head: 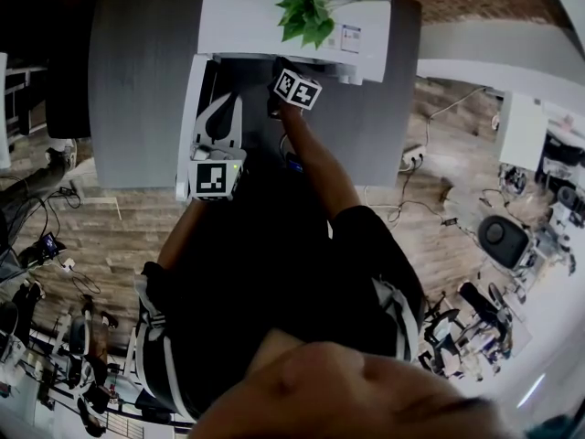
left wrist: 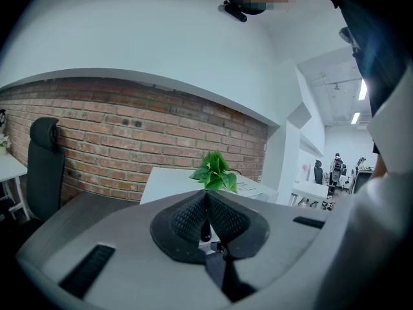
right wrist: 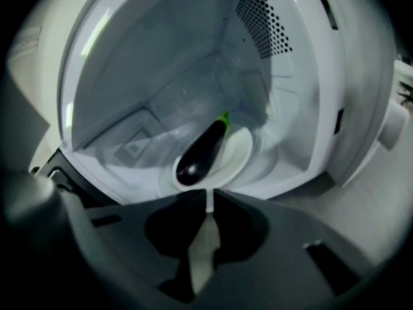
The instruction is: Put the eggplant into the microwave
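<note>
While the right gripper (right wrist: 208, 196) pinches the near rim of the plate (right wrist: 244, 152) between almost-closed jaws, the eggplant (right wrist: 201, 154) lies loose on that plate, already inside the microwave (right wrist: 161, 57), stem end pointing to the back. The main risk is that thin grip. With the weight out beyond the jaws, the plate could sag or twist, and the round, glossy eggplant would probably roll off onto the cavity floor or out the front. I cannot tell whether the plate sits flat on the floor yet. Its near edge looks close to the front lip, so letting go too early might tip it forward. A jerky pull-back could also drag it out. The left gripper (left wrist: 206, 199) is pressed together on nothing, level with the plant (left wrist: 216, 172), so it gives no support.
</note>
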`<action>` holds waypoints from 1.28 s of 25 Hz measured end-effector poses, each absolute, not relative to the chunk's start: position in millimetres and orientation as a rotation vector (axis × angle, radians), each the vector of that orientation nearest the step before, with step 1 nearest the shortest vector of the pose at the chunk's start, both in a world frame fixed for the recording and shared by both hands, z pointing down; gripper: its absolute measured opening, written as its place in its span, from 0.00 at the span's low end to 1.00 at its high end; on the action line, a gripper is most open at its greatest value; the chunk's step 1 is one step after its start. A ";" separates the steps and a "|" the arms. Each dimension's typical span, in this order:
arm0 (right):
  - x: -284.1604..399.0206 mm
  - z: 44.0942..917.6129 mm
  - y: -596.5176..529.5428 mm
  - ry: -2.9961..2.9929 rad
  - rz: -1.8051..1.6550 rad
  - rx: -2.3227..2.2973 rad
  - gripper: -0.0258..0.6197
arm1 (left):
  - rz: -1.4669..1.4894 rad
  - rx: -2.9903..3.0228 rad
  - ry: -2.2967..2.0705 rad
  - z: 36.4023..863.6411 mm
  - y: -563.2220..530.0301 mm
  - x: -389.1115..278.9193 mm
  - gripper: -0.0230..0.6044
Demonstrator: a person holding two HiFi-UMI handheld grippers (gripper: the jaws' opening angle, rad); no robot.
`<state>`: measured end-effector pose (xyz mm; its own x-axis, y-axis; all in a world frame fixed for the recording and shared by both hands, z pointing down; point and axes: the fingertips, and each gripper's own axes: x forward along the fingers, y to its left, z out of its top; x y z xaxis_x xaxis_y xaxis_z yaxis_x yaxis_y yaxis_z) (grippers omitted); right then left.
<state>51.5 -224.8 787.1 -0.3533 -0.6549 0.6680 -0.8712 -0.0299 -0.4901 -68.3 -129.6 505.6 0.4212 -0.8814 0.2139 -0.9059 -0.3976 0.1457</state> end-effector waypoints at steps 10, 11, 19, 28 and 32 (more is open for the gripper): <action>57.2 788.9 -231.2 -2.003 1.318 1.636 0.11 | 0.158 2.433 -1.561 509.3 -130.9 -68.3 0.10; 57.6 788.3 -231.9 -2.004 1.315 1.637 0.11 | 0.158 2.431 -1.561 509.2 -131.1 -68.4 0.10; 61.1 787.1 -234.6 -2.000 1.311 1.641 0.11 | 0.159 2.440 -1.549 508.3 -128.6 -66.1 0.10; 61.9 782.1 -219.8 -1.996 1.333 1.640 0.11 | 0.146 2.456 -1.563 500.7 -120.9 -66.4 0.10; 63.3 775.7 -208.7 -2.016 1.334 1.639 0.11 | 0.136 2.464 -1.571 496.3 -114.2 -63.9 0.10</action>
<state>63.3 -208.7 775.7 -0.3532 -0.6653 0.6577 -0.8655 -0.0346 -0.4998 -63.9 -114.2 496.3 0.4256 -0.8841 0.1930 -0.9041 -0.4066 0.1314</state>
